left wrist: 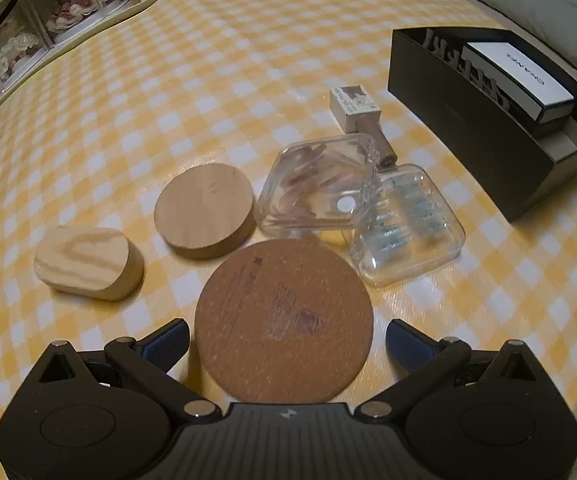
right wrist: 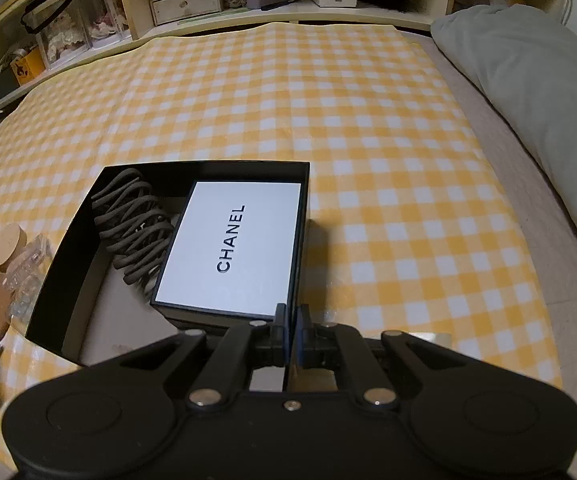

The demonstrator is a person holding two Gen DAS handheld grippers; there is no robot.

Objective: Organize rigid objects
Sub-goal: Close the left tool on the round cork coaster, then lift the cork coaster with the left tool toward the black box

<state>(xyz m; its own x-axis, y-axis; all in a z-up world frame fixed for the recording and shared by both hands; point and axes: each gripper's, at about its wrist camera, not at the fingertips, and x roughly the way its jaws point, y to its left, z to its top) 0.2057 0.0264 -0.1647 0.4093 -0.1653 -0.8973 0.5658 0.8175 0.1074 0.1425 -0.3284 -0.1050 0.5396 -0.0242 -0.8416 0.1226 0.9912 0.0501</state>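
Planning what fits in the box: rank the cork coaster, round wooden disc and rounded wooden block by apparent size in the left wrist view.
1. Cork coaster: looks largest, but it lies nearest the camera, so part of that lead may be nearness.
2. Round wooden disc.
3. Rounded wooden block: looks only slightly smaller than the disc, so that ranking is unsure.

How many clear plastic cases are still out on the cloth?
2. One case lies right of the wooden disc; the other case overlaps its right edge, nearer the black box. None seems hidden.
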